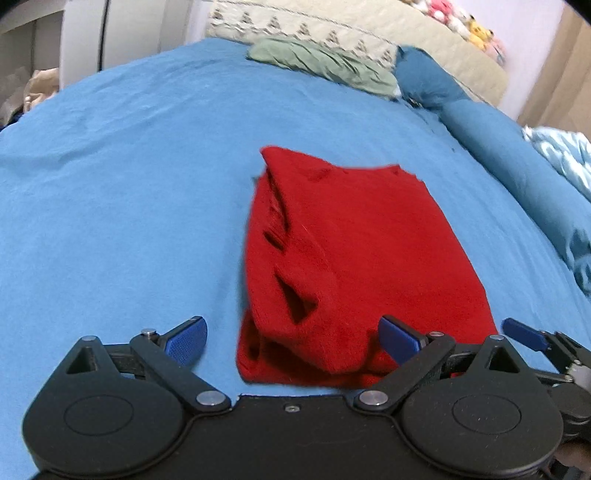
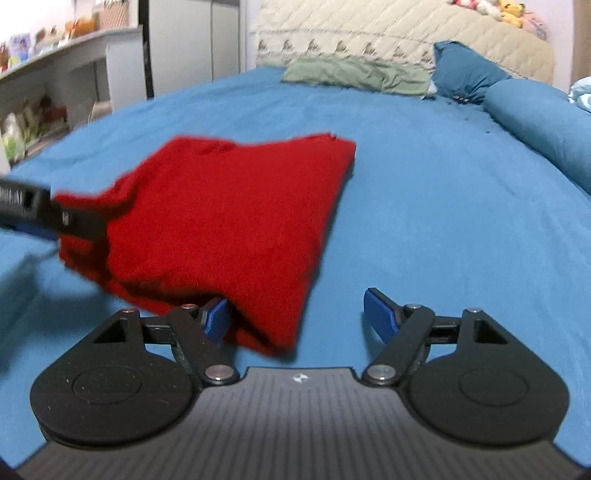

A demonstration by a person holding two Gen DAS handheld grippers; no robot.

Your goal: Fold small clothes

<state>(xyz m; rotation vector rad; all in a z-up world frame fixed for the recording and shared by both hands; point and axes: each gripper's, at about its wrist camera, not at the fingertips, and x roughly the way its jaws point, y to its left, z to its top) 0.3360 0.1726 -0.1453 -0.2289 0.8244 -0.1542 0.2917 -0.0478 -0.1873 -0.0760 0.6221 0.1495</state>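
Note:
A red knitted garment point(image 1: 354, 258) lies folded in layers on the blue bedsheet point(image 1: 129, 184). My left gripper point(image 1: 295, 338) is open, its jaws spread wide around the garment's near edge. The right gripper's blue fingertips point(image 1: 524, 334) show at the far right of the left wrist view. In the right wrist view the same red garment point(image 2: 229, 221) lies ahead and left. My right gripper point(image 2: 299, 314) is open, with the garment's near corner between its jaws. The left gripper point(image 2: 44, 214) touches the garment's left edge there.
A green cloth point(image 1: 321, 62) and a dark blue pillow point(image 1: 428, 77) lie at the bed's far end by a quilted beige headboard point(image 2: 388, 33). A blue bolster point(image 2: 543, 122) runs along the right side. Shelves point(image 2: 48, 81) stand to the left.

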